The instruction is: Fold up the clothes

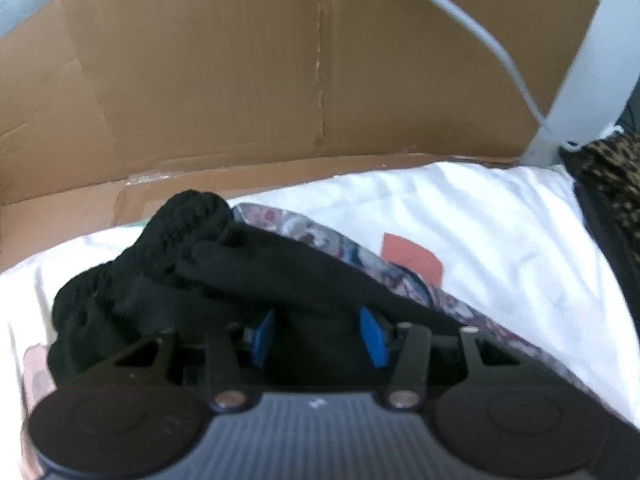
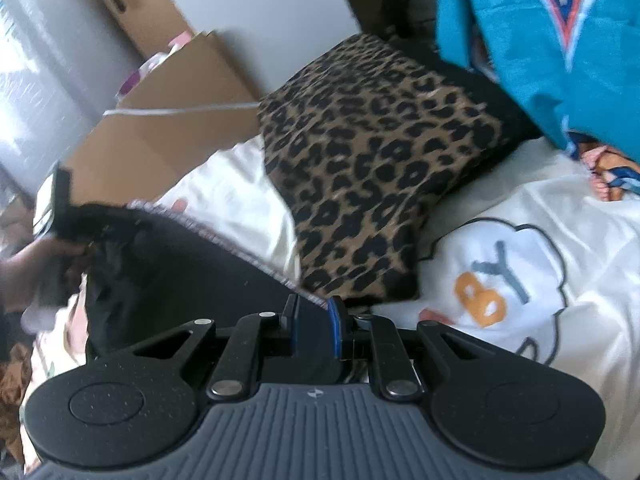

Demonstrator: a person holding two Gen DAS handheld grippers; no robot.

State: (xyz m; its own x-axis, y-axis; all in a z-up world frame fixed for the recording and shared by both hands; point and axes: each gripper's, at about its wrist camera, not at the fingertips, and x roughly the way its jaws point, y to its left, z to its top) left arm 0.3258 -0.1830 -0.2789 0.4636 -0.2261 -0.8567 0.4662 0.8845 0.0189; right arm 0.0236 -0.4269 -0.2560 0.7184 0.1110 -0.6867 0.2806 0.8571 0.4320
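Left claw (image 1: 318, 334) and right claw (image 2: 314, 324) both pinch black garment (image 1: 224, 264); cardboard (image 1: 240, 72) walls us ahead; far hem hidden.

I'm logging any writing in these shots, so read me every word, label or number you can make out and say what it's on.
"BY": orange B and grey Y inside a cloud outline on the white sheet.
Teal cloth: a crest shape only, no letters.
Red patch on the white sheet: no text readable.
Cardboard: no print visible.
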